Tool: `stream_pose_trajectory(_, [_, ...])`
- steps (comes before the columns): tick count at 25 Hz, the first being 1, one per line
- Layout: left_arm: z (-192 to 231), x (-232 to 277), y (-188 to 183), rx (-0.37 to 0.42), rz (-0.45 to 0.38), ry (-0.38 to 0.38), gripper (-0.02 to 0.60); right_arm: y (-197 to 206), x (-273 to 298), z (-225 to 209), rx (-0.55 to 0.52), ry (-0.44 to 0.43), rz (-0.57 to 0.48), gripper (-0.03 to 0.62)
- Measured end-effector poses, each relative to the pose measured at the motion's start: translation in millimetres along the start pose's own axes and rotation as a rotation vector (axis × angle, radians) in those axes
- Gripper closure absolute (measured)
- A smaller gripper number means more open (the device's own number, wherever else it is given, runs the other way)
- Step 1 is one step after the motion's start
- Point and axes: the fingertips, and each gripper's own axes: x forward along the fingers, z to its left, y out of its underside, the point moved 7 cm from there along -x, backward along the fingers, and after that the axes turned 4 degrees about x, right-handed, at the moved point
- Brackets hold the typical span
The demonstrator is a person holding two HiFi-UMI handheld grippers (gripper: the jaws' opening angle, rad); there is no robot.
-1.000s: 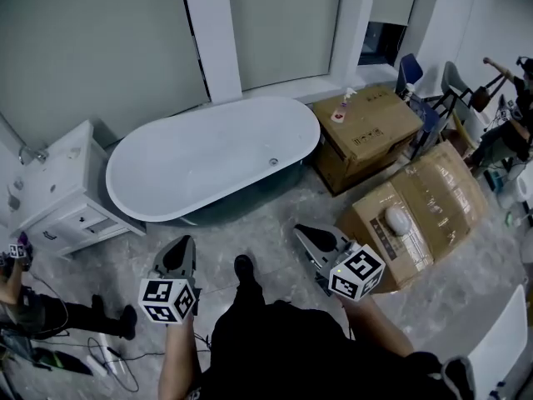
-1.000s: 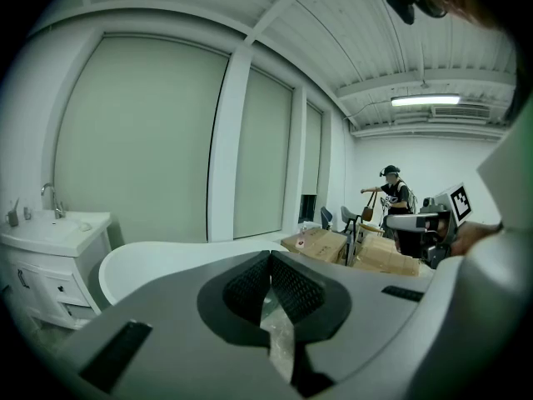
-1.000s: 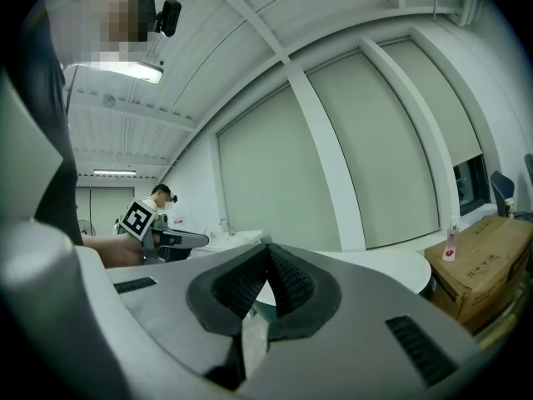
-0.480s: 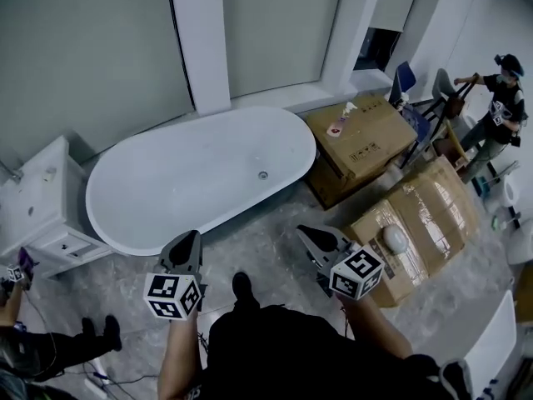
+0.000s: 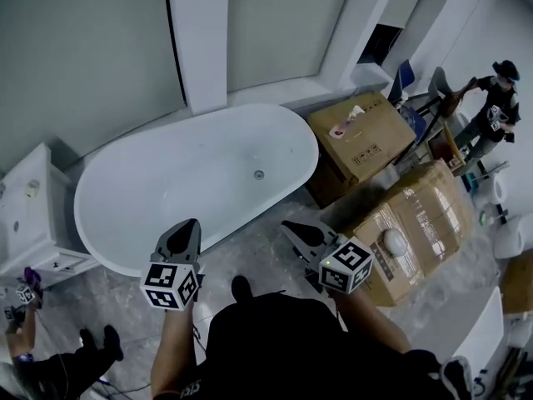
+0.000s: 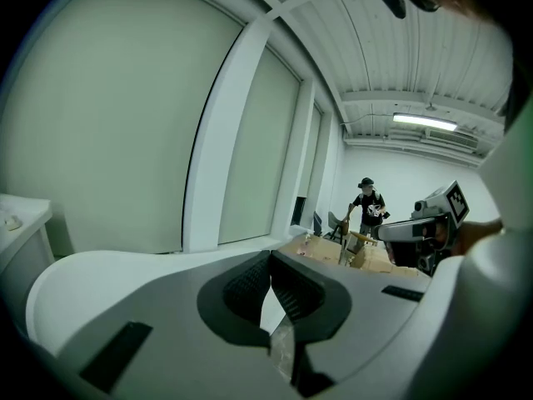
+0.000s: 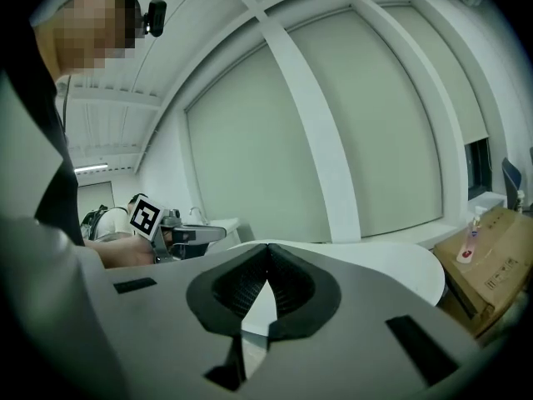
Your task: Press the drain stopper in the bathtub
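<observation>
The person stands on the floor [image 5: 258,252] beside the bathtub [image 5: 150,190] and holds both claws low, in front of the body, pointing at the tub. The left claw [image 5: 188,228] is closed up tight with nothing in it. The right claw [image 5: 291,228] is closed too, and has nothing in it. They are likely held like this to get ready to reach in.

The drain stopper [image 5: 259,174] sits in the tub's bottom, well apart from both claws.

The tub is white and smooth. Cardboard boxes [image 5: 358,132] stand to its right, and a white cabinet [image 5: 25,207] to its left.
</observation>
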Motion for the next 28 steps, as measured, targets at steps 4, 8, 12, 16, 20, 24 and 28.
stream_pose_trajectory(4, [13.7,15.6,-5.9,0.009,-0.006,0.031,0.566,-3.8,15.5,-8.0,0.017,0.026,0.003,0.58])
stream_pose_trajectory(8, [18.1,25.7,-8.8,-0.002,-0.005,0.033,0.566,-9.8,31.9,-13.7,0.015,0.001,0.022,0.58])
stream_pose_trajectory(12, [16.8,45.2,-8.9,-0.009,0.018,0.036,0.566,-16.3,43.7,-28.7,0.013,-0.031,0.031,0.58])
stream_pose_trajectory(16, [10.4,77.6,-16.3,0.0,0.04,0.013,0.566,-21.0,48.9,-68.3,0.036,-0.051,0.04,0.58])
stream_pose_trajectory(20, [-6.4,131.2,-29.2,0.006,0.064,-0.02,0.566,-32.3,49.3,-128.9,0.052,-0.094,0.051,0.58])
stream_pose_trajectory(24, [-36.2,207.5,-54.6,-0.024,0.052,-0.066,0.566,-59.2,41.0,-210.7,0.037,-0.125,0.065,0.58])
stream_pose_trajectory(28, [-78.4,286.0,-90.0,-0.017,0.024,-0.018,0.566,-91.7,21.2,-293.9,0.021,-0.114,0.062,0.58])
